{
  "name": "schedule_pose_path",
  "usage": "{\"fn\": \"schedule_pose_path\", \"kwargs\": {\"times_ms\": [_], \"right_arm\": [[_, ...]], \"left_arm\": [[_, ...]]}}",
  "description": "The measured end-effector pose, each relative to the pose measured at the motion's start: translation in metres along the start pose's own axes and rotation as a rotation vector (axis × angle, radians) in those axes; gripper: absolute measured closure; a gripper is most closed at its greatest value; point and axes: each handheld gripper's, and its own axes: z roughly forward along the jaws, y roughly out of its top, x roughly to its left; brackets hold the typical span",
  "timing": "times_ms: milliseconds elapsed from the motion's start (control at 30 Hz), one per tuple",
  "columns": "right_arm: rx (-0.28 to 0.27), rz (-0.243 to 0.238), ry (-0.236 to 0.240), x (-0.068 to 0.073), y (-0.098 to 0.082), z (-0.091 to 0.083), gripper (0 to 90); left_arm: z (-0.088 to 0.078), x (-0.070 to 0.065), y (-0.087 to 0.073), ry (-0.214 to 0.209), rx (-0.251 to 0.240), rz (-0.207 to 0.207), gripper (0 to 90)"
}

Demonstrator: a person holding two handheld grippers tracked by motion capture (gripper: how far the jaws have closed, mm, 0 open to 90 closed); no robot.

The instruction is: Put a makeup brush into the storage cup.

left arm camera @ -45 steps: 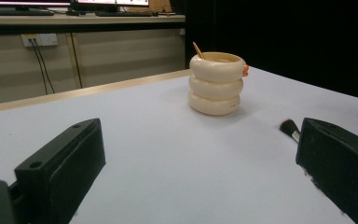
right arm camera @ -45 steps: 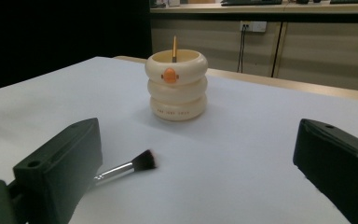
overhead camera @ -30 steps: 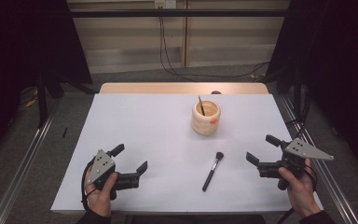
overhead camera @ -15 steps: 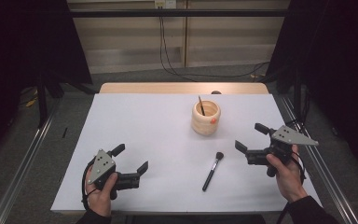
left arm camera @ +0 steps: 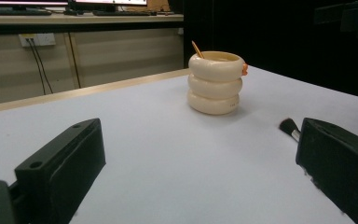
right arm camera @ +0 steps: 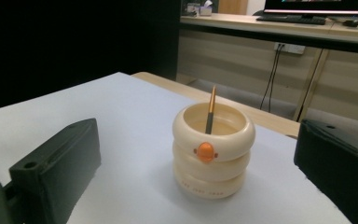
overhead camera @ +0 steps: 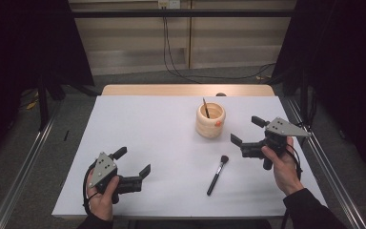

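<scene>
The cream ringed holder [right arm camera: 213, 156] looks like smooth, faintly glossy plastic or ceramic. Around it, the surface [overhead camera: 147, 129] is matt white, with a bare wood edge behind. Both tools' jaws are matt black plastic.

The desk [overhead camera: 138, 124] surface is bare across its left and centre portions, giving open passage. Two obstacles occupy the right half: the cream ringed holder [overhead camera: 210, 120], upright with a thin stick [overhead camera: 205, 108] projecting above its rim, and the makeup brush [overhead camera: 217, 174] lying flat nearer the person. A clear gap separates holder and brush. The right tongs [overhead camera: 247, 130] sit just beside the holder, jaws apart.
</scene>
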Motion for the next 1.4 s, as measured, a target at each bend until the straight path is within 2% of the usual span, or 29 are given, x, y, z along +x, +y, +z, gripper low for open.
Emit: {"fn": "schedule_pose_path", "kwargs": {"times_ms": [167,267,500,633,833,1067,1400], "right_arm": [[0.07,0.0,0.018,0.001,0.0,0.003,0.9],[0.106,0.008,0.011,0.001,0.001,0.006,1.6],[0.18,0.005,0.05,0.003,0.003,0.015,2.6],[0.228,0.027,0.04,0.003,0.003,0.02,4.7],[0.286,0.025,0.037,0.002,0.004,0.025,6.1],[0.413,0.042,0.051,0.003,-0.001,0.033,6.9],[0.586,0.123,0.051,0.002,-0.007,0.045,7.9]], "left_arm": [[0.001,0.0,0.0,-0.008,0.002,0.003,1.2],[0.001,0.0,0.0,-0.003,0.005,0.003,1.2],[0.001,0.001,0.0,-0.009,0.006,0.007,1.2],[0.001,0.001,0.0,-0.007,0.007,0.006,1.0],[0.001,0.001,0.0,0.002,0.011,-0.002,1.0],[0.001,0.001,-0.001,0.0,0.009,-0.002,1.0],[0.002,0.001,-0.001,0.005,0.011,0.0,0.8]]}}
